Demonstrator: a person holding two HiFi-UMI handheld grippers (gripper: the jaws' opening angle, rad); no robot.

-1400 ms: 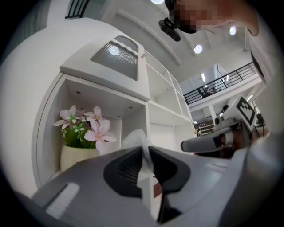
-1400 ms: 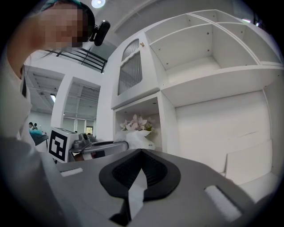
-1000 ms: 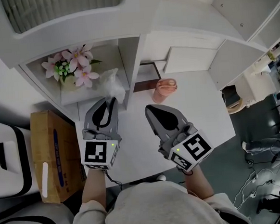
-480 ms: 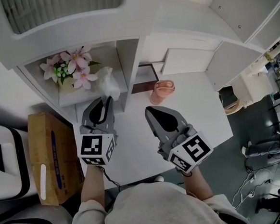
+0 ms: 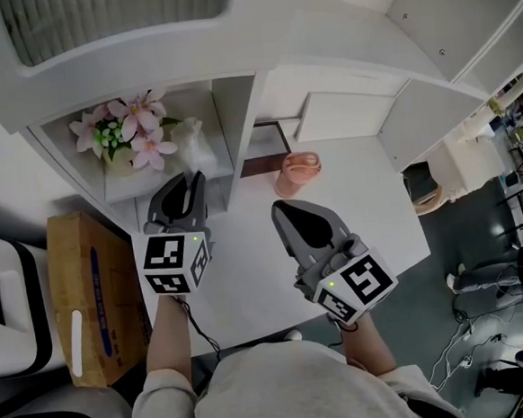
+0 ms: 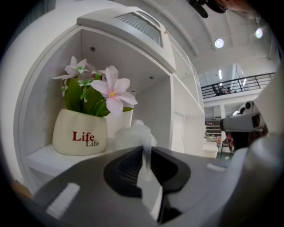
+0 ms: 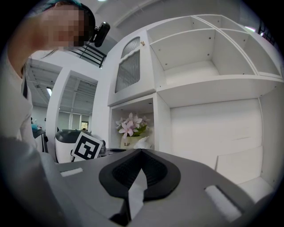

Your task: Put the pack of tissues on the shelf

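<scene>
As left tongs (image 5: 195, 178) grip it, pack (image 5: 190, 139) points lengthwise into shelf (image 5: 124, 181).

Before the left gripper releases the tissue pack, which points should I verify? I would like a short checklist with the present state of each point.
1. The left gripper holds the tissue pack: ok, the jaws are closed on its thin edge.
2. The pack is inside the shelf compartment: ok, the head view shows it there, right of the flower pot.
3. The pack rests on the shelf board: cannot tell.
4. The pack is clear of the flower pot: cannot tell, they stand close.
5. The right gripper is out of the way: ok, shut and empty, over the table.
</scene>
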